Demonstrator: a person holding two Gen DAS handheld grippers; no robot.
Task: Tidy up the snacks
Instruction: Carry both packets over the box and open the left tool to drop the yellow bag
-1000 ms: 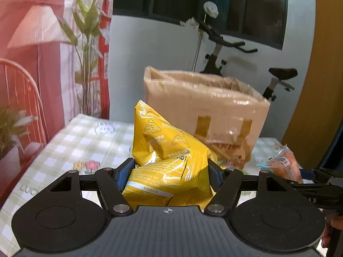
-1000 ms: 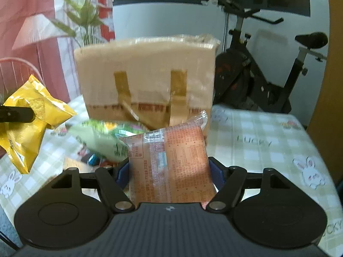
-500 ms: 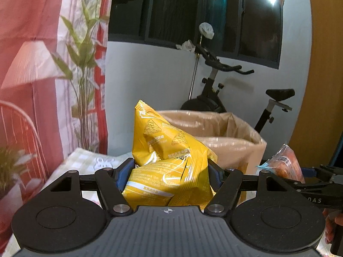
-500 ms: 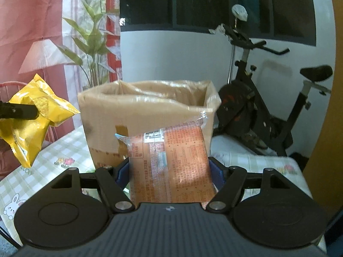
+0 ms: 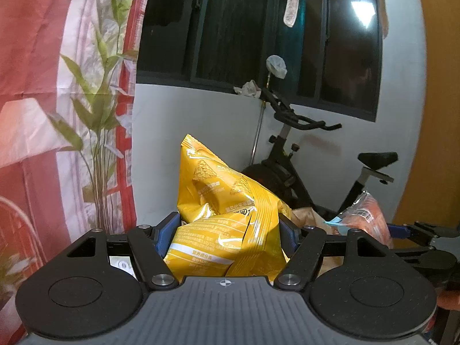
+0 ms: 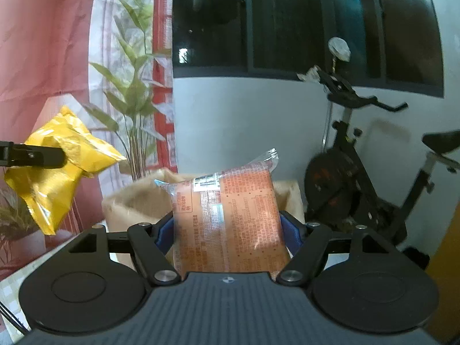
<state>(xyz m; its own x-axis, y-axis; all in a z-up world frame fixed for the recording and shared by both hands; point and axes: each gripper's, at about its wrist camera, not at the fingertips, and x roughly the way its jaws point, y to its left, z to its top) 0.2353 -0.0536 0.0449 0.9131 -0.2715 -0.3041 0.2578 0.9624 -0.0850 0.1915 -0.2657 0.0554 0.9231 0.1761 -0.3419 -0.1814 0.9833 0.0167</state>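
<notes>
My left gripper is shut on a yellow chip bag and holds it high in the air. The bag also shows at the left of the right wrist view. My right gripper is shut on an orange wrapped snack pack, which also shows at the right of the left wrist view. The open cardboard box lies just beyond and below the orange pack. Only a sliver of its rim shows in the left wrist view.
An exercise bike stands behind the box by the grey wall. A printed curtain with plants hangs at the left. A corner of the checked tablecloth shows at the lower left of the right wrist view.
Both grippers have risen with their packs. The box has dropped low in both views and the table has nearly left view.
</notes>
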